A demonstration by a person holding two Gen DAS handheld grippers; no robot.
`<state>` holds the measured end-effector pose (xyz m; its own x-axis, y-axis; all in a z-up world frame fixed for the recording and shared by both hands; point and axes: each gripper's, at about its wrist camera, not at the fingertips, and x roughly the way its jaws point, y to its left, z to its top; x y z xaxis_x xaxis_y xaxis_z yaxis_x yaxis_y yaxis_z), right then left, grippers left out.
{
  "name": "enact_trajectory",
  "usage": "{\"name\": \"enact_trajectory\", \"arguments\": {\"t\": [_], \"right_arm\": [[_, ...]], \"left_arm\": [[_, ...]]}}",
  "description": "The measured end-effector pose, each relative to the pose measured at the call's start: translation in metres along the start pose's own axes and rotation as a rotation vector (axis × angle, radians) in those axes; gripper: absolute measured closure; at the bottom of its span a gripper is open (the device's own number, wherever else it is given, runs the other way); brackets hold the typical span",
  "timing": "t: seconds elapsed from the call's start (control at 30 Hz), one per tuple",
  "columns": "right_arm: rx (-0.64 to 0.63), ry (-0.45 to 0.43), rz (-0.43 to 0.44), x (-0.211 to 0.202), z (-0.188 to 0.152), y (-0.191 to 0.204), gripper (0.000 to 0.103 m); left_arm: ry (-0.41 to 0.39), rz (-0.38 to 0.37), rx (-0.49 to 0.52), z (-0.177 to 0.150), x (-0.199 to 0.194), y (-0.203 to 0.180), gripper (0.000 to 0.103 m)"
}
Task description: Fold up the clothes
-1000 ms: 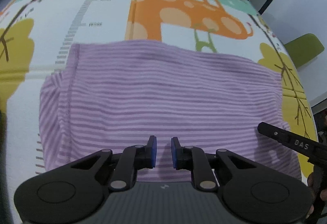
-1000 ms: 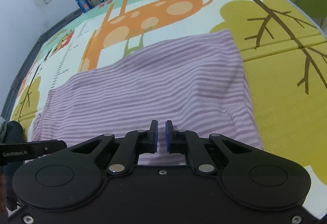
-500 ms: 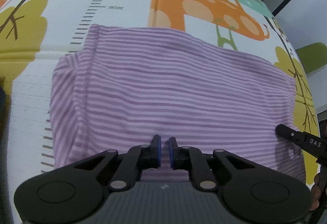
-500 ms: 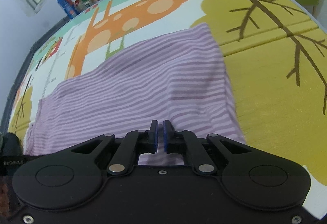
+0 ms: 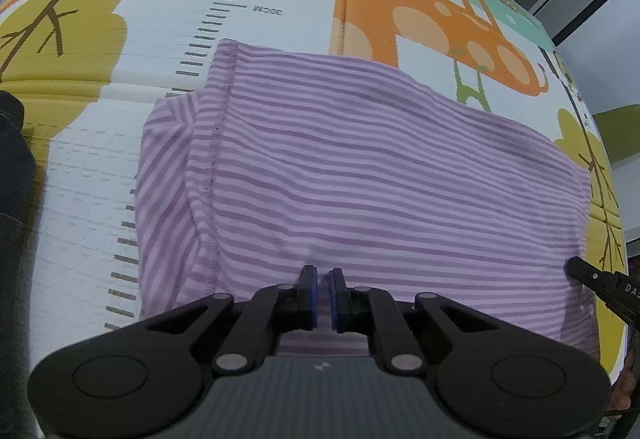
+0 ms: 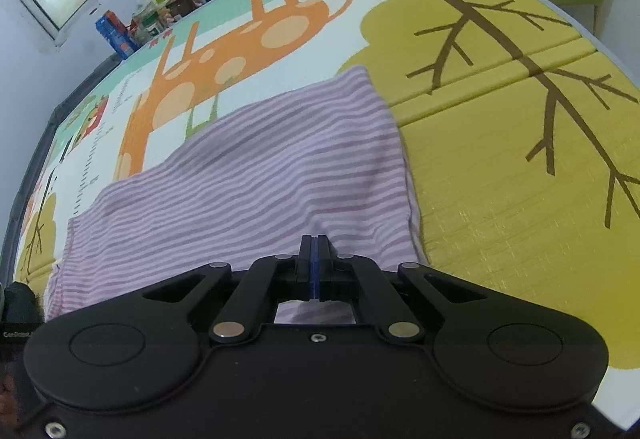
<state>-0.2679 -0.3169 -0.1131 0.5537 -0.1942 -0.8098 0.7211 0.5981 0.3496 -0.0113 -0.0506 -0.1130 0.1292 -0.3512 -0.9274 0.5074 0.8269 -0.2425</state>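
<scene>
- A purple striped garment lies spread across the middle of both wrist views, on a children's play mat printed with an orange giraffe, yellow trees and a ruler scale.
- The left gripper sits at the lower centre of its view, over the garment's near edge. A second ago its blue pads stood clearly apart; they have drawn in to a thin slit, and the near edge of the cloth appears pinched between them.
- The right gripper sits at the lower centre of its view, by the garment's near right corner. Its gap from a second ago has gone: the pads now press flush together, and the cloth puckers up into them, so it seems caught.
- In the left view, the other gripper's tip shows at the lower right edge.
- Judgement: both near-edge grips look set, so lifting that edge toward the far side could come next.
</scene>
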Motion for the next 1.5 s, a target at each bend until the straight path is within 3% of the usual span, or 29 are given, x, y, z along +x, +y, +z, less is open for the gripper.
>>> {"name": "enact_trajectory", "arguments": {"t": [0.23, 0.47, 0.63, 0.7, 0.87, 1.07, 1.3, 1.5], "right_arm": [[-0.016, -0.015, -0.072, 0.000, 0.000, -0.005, 0.103], [-0.026, -0.043, -0.100, 0.004, 0.001, -0.006, 0.103], [0.034, -0.057, -0.087, 0.000, 0.008, -0.012, 0.103], [0.048, -0.081, -0.098, -0.009, 0.010, -0.015, 0.098], [0.047, -0.098, -0.129, -0.021, 0.016, -0.024, 0.098], [0.034, -0.063, -0.126, -0.019, 0.012, -0.028, 0.083], [-0.015, -0.038, -0.142, -0.012, 0.000, -0.019, 0.084], [-0.031, -0.044, -0.174, -0.013, -0.001, -0.018, 0.097]], "left_arm": [[0.002, 0.010, 0.001, 0.000, -0.001, 0.004, 0.094], [0.012, 0.005, -0.005, 0.002, -0.002, 0.008, 0.094], [0.014, 0.003, -0.002, 0.002, -0.003, 0.011, 0.094], [0.017, -0.001, -0.001, 0.002, -0.003, 0.011, 0.094], [0.019, 0.003, 0.011, 0.003, -0.002, 0.010, 0.093], [0.021, 0.003, 0.020, 0.003, -0.002, 0.009, 0.093], [0.023, 0.003, 0.030, 0.003, -0.002, 0.009, 0.093], [0.028, 0.003, 0.035, 0.004, -0.001, 0.008, 0.093]]}}
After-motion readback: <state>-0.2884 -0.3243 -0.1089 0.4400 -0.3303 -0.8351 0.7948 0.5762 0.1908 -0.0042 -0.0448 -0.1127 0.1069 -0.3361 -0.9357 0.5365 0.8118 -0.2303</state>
